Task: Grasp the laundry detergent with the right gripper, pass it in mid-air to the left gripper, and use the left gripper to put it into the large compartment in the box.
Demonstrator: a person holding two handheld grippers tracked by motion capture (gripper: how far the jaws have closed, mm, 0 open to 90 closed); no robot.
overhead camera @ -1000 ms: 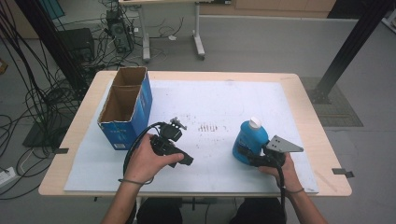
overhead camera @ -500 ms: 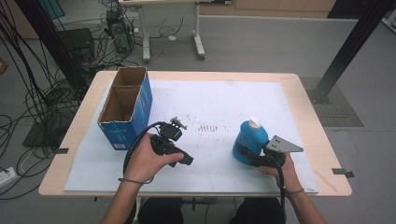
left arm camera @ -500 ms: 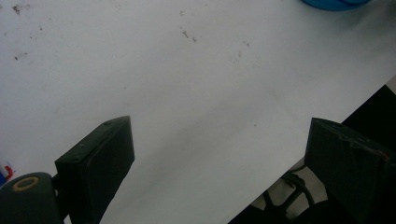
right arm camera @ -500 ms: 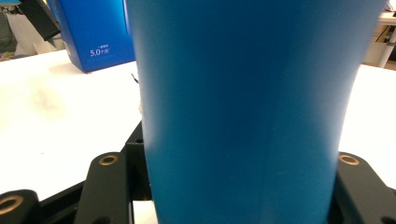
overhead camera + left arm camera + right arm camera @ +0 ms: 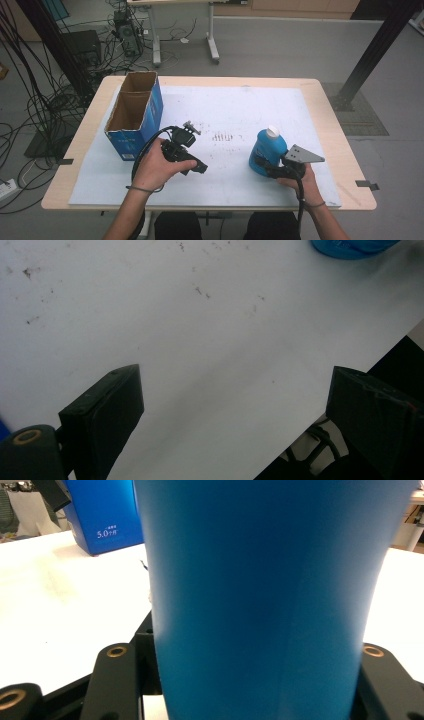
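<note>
1. My right gripper point(image 5: 272, 167) is clamped on the one blue plastic bottle with a white cap point(image 5: 267, 148), upright on the bench's point(image 5: 330, 125) near right.
2. My left gripper point(image 5: 197, 165), jaws apart, holds nothing.
3. One open blue cardboard box point(image 5: 134, 120) stands far left.

Both forearms are bare, with a thin dark band at each wrist. The left gripper point(image 5: 199, 166) is black with brass-ringed screws and a looping black cable; the right gripper point(image 5: 267, 165) carries a grey three-cornered plate.
</note>
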